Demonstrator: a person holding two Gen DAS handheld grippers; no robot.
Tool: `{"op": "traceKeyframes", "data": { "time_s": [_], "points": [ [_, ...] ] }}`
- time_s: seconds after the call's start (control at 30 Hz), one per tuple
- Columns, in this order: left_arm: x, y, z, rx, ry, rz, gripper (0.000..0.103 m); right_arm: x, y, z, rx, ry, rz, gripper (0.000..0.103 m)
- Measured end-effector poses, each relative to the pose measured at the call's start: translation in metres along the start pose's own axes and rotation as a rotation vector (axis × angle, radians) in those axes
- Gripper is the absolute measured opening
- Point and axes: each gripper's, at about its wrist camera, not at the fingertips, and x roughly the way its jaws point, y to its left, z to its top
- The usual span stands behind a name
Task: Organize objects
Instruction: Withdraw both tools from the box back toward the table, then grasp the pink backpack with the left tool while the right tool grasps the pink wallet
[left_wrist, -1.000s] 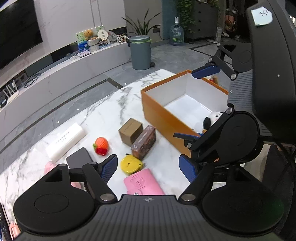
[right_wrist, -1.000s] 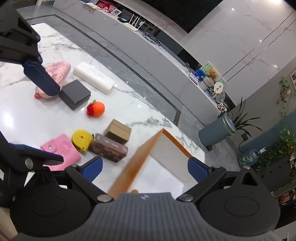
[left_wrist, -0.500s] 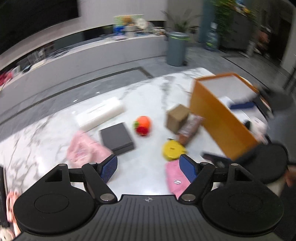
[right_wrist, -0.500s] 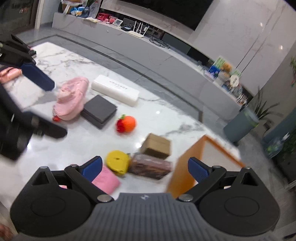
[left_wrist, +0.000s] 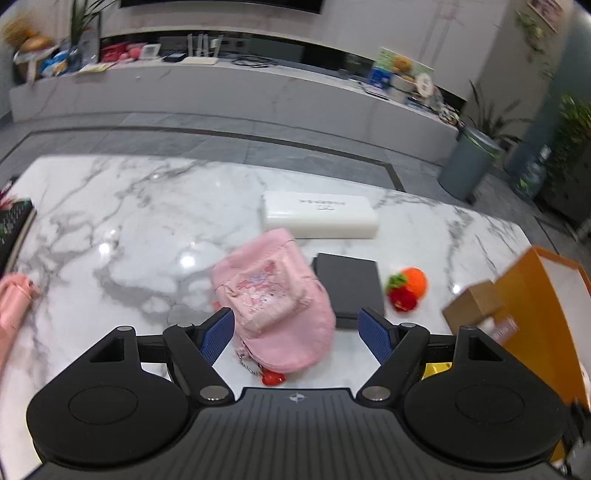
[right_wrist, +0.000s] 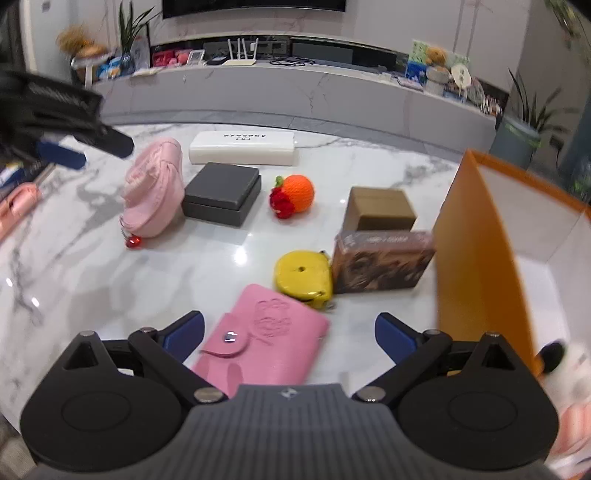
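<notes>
A pink fabric pouch with a red charm lies on the marble table, framed between the fingers of my open left gripper, which hovers over its near end. My open right gripper hangs over a pink snap wallet, pads apart from it. Behind the wallet lie a yellow tape measure, a brown patterned box, a cardboard box, a knitted orange fruit, a dark grey box and a long white box. The pouch and left gripper show at the far left.
An open orange box with a white inside stands at the table's right end, a black-and-white plush in it. A pink item and a dark flat object lie at the left edge. A low TV cabinet runs behind.
The left gripper swung away from the orange box, rolled level and came down over the pink pouch. The right gripper rolled level and sank toward the pink wallet. Both stayed open.
</notes>
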Motion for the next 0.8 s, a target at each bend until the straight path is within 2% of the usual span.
{"op": "traceKeyframes", "data": {
  "time_s": [0.17, 0.23, 0.47, 0.6, 0.8],
  "points": [
    [0.015, 0.022, -0.006, -0.191, -0.033, -0.042, 0.089, 0.004, 0.006, -0.008, 0.046, -0.033, 0.013, 0.099],
    [0.02, 0.028, -0.006, -0.23, -0.045, -0.055, 0.089, 0.007, 0.007, -0.011, 0.058, -0.048, 0.005, 0.099],
    [0.042, 0.044, -0.007, -0.316, -0.057, -0.021, 0.091, 0.02, 0.004, -0.017, 0.115, -0.025, 0.018, 0.099],
    [0.052, 0.052, -0.008, -0.377, -0.068, -0.057, 0.093, 0.026, 0.007, -0.017, 0.118, -0.025, 0.01, 0.099],
    [0.062, 0.045, -0.01, -0.362, -0.061, -0.065, 0.096, 0.038, 0.009, -0.021, 0.123, -0.001, -0.006, 0.099]
  ]
}}
